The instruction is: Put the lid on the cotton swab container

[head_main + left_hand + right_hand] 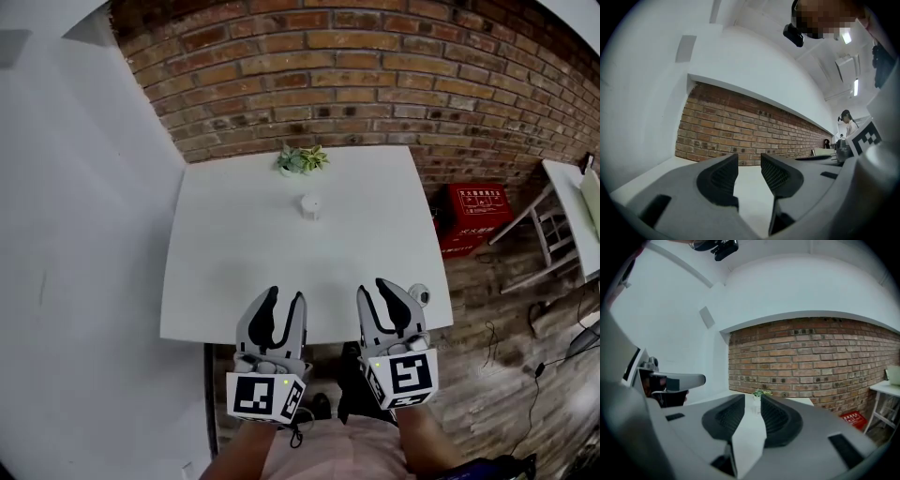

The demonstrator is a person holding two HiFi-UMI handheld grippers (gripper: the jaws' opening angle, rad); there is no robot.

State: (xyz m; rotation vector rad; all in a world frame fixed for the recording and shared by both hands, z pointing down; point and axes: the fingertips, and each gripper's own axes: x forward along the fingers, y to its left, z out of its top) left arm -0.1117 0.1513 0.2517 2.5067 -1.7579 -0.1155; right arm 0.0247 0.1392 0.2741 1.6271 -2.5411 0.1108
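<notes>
- While fingers on our left gripper [285, 298] and right gripper [375, 291] stand a little apart, holding nothing, we seem only starting.
- Next we must reach the small white round tub [310, 206] on the white desk [225, 281].

I see white square table [234, 244] against red brick wall [375, 75], small green potted plant [302, 159] at far edge, red plastic crate [478, 211] on floor right.
</notes>
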